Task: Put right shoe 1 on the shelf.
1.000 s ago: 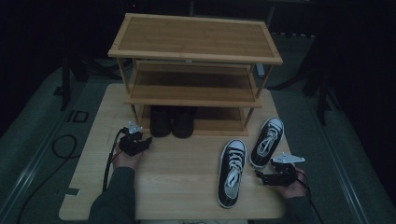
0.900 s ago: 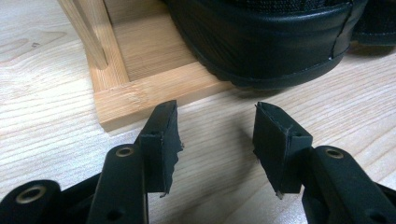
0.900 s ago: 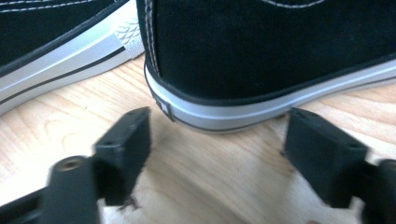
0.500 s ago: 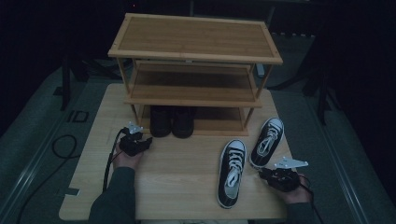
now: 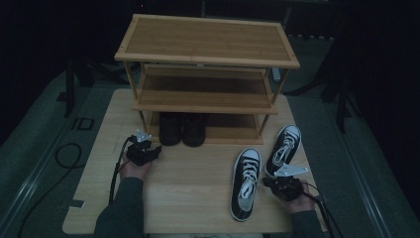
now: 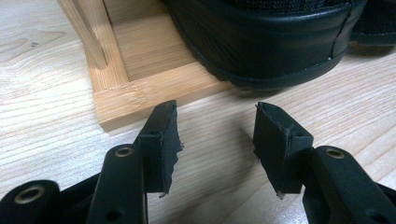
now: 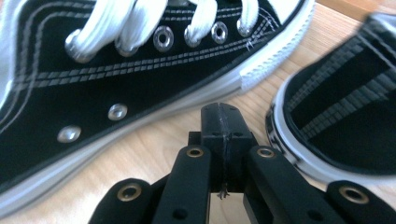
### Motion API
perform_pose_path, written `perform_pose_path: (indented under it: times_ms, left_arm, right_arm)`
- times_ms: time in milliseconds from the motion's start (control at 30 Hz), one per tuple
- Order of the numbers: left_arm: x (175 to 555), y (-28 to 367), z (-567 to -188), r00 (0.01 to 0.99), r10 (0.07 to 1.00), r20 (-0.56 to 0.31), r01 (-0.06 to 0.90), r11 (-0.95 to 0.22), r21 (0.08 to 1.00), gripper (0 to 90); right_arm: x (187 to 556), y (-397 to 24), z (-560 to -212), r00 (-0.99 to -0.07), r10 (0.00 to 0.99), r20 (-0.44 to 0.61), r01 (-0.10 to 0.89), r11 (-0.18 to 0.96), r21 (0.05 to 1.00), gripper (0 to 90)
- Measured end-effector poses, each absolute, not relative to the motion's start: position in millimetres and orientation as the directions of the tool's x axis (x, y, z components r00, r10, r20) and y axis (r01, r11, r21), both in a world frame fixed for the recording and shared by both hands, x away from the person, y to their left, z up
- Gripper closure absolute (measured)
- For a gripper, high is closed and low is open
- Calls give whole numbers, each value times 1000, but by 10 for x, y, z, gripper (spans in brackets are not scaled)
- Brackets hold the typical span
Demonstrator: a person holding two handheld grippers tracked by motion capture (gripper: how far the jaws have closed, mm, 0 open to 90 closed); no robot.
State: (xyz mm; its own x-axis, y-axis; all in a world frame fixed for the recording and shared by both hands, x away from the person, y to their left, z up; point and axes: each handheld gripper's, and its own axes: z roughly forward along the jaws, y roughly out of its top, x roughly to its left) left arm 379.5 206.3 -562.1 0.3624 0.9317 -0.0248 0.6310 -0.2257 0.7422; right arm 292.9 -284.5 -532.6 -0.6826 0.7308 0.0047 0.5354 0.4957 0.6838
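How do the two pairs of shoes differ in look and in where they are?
The black shoes are plain dark all over, while the sneakers have white laces, toe caps and soles. The black shoes stand on the bottom shelf of the wooden rack; the sneakers lie on the table in front of it. The black shoes sit close side by side; the sneakers are angled apart. Both pairs point away from the person.

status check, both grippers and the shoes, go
Left gripper open, empty, by black shoes on rack's bottom shelf. Right gripper shut, empty, between two sneakers on table. Nothing blocking.
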Motion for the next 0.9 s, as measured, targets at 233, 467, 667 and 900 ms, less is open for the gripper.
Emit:
perform_pose_path:
  times_ms: [233, 467, 667, 900]
  left_arm:
    - [3796, 2064, -5622, 362, 932, -27, 631, -223, 743, 505]
    - [3796, 2065, -5622, 362, 932, -28, 631, -223, 743, 505]
    - [3796, 2067, -5622, 361, 932, -29, 632, -221, 743, 506]
    - [3796, 2066, -5622, 361, 932, -29, 632, -221, 743, 507]
  right_arm:
    - [3045, -2708, -5339, -686, 728, -9, 542, 519, 660, 900]
    - [3159, -2520, -5326, -717, 696, -34, 512, 560, 652, 900]
    - [3296, -2265, -5296, -756, 652, -57, 482, 613, 626, 900]
    - [3415, -1984, -5280, -791, 607, -68, 449, 653, 610, 900]
